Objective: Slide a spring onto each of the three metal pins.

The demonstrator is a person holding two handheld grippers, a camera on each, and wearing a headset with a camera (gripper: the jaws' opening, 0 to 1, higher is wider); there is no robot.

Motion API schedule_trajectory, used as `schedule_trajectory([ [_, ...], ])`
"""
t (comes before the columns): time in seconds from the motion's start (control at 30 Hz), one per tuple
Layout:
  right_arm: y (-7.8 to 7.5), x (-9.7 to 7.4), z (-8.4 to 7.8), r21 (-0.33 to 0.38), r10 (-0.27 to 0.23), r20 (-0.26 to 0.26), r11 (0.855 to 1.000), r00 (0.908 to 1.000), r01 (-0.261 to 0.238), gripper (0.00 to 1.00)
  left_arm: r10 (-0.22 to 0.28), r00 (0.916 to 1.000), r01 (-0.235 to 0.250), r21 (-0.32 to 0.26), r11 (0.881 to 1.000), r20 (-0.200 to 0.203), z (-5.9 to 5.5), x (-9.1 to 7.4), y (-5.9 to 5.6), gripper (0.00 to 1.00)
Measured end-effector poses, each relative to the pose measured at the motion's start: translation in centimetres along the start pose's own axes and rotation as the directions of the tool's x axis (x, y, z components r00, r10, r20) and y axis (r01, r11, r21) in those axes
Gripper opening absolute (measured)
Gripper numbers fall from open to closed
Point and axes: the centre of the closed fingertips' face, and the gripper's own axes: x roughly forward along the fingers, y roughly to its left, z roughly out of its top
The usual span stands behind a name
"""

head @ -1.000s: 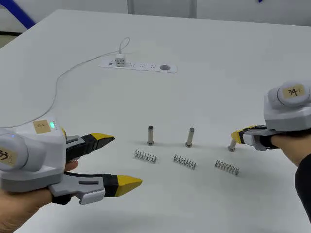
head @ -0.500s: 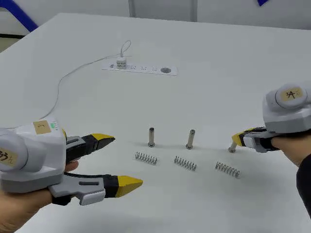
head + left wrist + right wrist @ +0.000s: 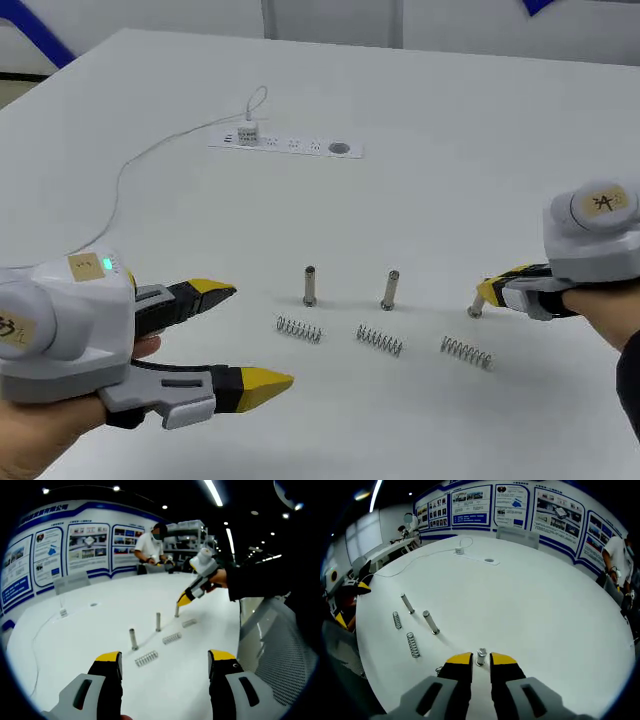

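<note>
I count two grey, yellow-tipped grippers, three short silver metal pins and three small coiled steel springs on the white bench [image 3: 450,180].

My right gripper [image 3: 487,291] [image 3: 480,660] lies level with the bench top, its jaws drawn in to a narrow slot. The rightmost pin [image 3: 476,308] [image 3: 481,656] stands in that slot between the yellow tips. I cannot tell whether the pads actually press it. My left gripper [image 3: 262,335] [image 3: 165,657] hangs with its jaws spread wide and nothing between them. It points along the row from the left end and is well apart from the nearest pin.

Going outward from the right gripper, the middle pin [image 3: 390,290] [image 3: 431,622] and the leftmost pin [image 3: 309,285] [image 3: 407,603] stand in one line with the rightmost. The line runs parallel to the bench's near edge. All three pins are upright, long axis vertical.

One spring lies flat on the near-edge side of each pin, close to it but apart from it. These are the right spring [image 3: 466,352], the middle spring [image 3: 379,340] [image 3: 413,645] and the left spring [image 3: 299,329] [image 3: 396,620]. Their long axes run along the row, with the right ends slanted slightly toward the near edge.

Well beyond the pins, toward the bench's far edge, lies one white power strip [image 3: 290,145]. Its white cable [image 3: 130,160] trails off toward the left edge.
</note>
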Motion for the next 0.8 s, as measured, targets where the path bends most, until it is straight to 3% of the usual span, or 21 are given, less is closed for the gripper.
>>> schedule_trajectory([
  [0.23,0.5,-0.9,-1.1,-0.018,0.012,-0.001,1.0,0.9999,-0.012,0.15,-0.009,0.9999,0.009,0.003,1.0,-0.005,-0.1,0.1,-0.2,0.71],
  [0.4,1.1,-1.6,-2.1,-0.031,0.049,0.002,0.998,0.9988,-0.049,0.15,-0.015,0.9999,0.015,0.006,1.0,-0.009,-0.1,0.1,-0.3,0.71],
  [0.67,3.2,-1.8,-4.0,-0.109,0.182,0.003,0.977,0.9832,-0.181,0.15,-0.018,0.9997,0.018,0.011,1.0,-0.017,-0.1,0.2,-0.5,0.71],
  [0.8,3.9,-1.5,-4.4,-0.147,0.22,-0.004,0.965,0.9756,-0.218,0.16,-0.018,0.9996,0.018,0.015,1.0,-0.024,-0.1,0.2,-0.6,0.71],
])
